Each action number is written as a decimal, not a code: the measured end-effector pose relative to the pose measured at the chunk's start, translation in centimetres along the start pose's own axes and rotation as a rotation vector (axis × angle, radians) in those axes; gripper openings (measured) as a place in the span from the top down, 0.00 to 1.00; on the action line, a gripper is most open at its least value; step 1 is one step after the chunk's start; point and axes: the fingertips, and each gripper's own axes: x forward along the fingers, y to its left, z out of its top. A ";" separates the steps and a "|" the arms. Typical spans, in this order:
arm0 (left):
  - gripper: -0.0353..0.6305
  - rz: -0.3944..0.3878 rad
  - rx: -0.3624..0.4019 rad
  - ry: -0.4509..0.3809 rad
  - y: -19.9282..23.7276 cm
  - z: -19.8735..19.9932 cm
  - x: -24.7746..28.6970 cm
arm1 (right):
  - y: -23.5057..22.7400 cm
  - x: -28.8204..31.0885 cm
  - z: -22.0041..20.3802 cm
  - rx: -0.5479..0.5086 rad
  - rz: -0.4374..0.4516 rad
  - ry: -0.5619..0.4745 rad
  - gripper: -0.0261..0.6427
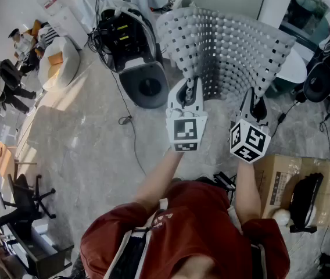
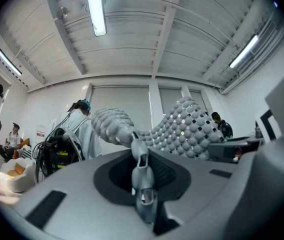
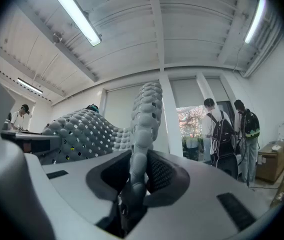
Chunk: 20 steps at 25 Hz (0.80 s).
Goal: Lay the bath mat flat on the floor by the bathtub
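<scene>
Left gripper point(image 1: 188, 90) and right gripper point(image 1: 257, 99) are each clamped on one edge of the bath mat point(image 1: 229, 45), holding it high above the floor point(image 1: 83, 144). It looks light, rubbery and floppy, so keep your grips apart.

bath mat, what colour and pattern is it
Light grey bath mat, rows of rounded bumps with small square holes; clearest in the head view.

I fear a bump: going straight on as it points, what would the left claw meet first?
Only the bath mat that the left claw grips; beyond, the way looks free to the far wall, depth unclear.
</scene>
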 end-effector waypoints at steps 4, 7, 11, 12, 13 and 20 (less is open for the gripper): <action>0.88 -0.002 0.001 0.012 -1.2 0.0 -0.3 | -1.0 -0.7 -0.1 -0.005 -0.001 0.002 0.83; 0.88 0.002 -0.003 0.017 -1.8 0.0 -0.6 | -1.5 -1.1 -0.1 -0.006 0.004 0.002 0.83; 0.88 -0.001 -0.007 0.029 -2.9 -0.4 -0.9 | -2.4 -1.8 -0.6 0.002 0.004 0.020 0.83; 0.88 -0.002 -0.009 0.032 -3.3 -0.5 -1.0 | -2.8 -1.9 -0.8 0.005 0.002 0.023 0.82; 0.88 -0.003 -0.010 0.035 -3.6 -0.6 -0.9 | -3.1 -2.0 -0.9 0.008 0.001 0.026 0.82; 0.88 -0.021 -0.023 0.035 -6.5 -0.8 -0.5 | -6.6 -2.7 -1.0 0.014 -0.027 0.028 0.82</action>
